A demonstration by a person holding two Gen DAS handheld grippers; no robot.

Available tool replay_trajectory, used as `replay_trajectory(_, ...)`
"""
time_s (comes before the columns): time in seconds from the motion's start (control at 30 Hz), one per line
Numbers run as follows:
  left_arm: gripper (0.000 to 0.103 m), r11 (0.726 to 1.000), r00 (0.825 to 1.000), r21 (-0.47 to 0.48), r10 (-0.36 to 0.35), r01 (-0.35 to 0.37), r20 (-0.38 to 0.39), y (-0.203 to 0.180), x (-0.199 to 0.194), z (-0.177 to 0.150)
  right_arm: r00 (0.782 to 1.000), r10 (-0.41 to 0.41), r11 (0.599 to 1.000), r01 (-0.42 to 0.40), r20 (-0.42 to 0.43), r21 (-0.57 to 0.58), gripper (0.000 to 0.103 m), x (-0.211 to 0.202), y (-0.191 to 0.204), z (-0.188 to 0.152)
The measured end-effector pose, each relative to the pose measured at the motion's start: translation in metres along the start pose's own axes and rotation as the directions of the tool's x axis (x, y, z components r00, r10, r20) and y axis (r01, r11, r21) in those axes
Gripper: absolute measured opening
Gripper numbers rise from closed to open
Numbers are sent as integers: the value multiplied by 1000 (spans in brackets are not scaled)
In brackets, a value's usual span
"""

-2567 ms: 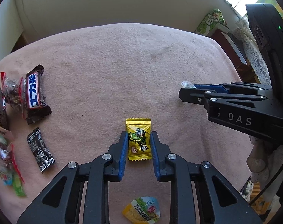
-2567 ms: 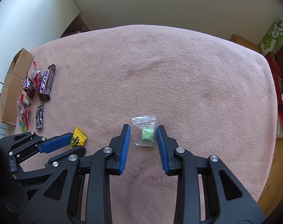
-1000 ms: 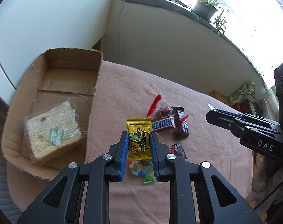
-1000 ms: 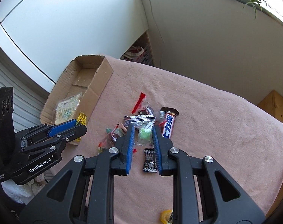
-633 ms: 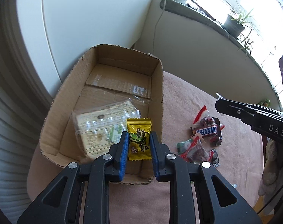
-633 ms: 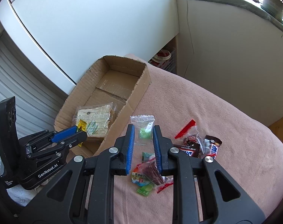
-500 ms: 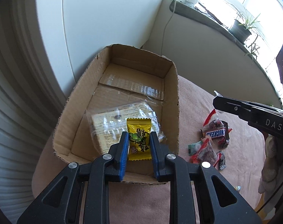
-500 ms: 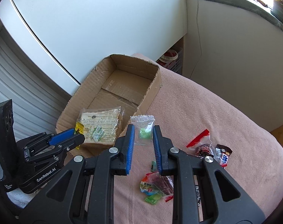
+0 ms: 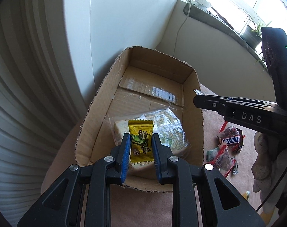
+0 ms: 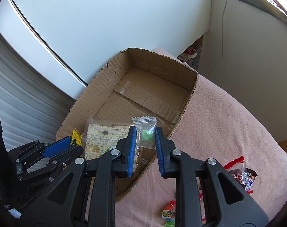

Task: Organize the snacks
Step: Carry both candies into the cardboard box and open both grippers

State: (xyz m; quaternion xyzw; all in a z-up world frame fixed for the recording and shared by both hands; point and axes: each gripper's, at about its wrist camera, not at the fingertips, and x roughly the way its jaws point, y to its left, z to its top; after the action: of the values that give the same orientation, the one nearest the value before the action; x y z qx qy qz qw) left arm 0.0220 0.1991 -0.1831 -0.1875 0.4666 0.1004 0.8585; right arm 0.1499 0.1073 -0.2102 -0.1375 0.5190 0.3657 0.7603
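Observation:
My left gripper is shut on a yellow candy packet and hangs over the near end of an open cardboard box. Below it in the box lies a wrapped biscuit pack. My right gripper is shut on a clear packet with a green sweet, above the box's right wall. In the right wrist view the left gripper shows at lower left, still holding the yellow candy packet. The right gripper reaches in from the right in the left wrist view.
A pile of loose snacks lies on the pink cloth to the right of the box, among them a Snickers bar. More wrappers sit at lower right. White wall panels stand behind the box.
Both grippers have carried their packets from the cloth, past the snack pile, leftward to the box. The left gripper now hangs over the biscuit pack; the right has reached the box's right wall.

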Motion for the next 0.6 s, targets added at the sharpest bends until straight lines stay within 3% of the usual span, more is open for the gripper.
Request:
replay_trajectory(0.27, 23, 1000, 1000, 1, -12, 12, 4, 0, 0, 2, 1000, -2, 1000, 1, -19, -23, 24, 9, 9, 5)
replay_trajectory(0.3, 24, 1000, 1000, 3, -10, 10, 5, -1, -1, 2, 1000, -1, 1000, 1, -19, -23, 26, 10, 9, 5)
replay_trajectory(0.37, 48, 1000, 1000, 6, 1, -1, 6, -1, -1, 1, 1000, -4, 1000, 3, -14, -23, 36, 9, 10, 5)
replay_trajectory(0.4, 49, 1000, 1000, 5, 5, -5, 13, 0, -2, 1, 1000, -7, 1000, 7, -10, -22, 44, 8, 10, 5)
replay_trajectory(0.6, 49, 1000, 1000, -4, 11, -11, 17, 2, -7, 0, 1000, -15, 1000, 15, 17, -8, 56, -4, 8, 4)
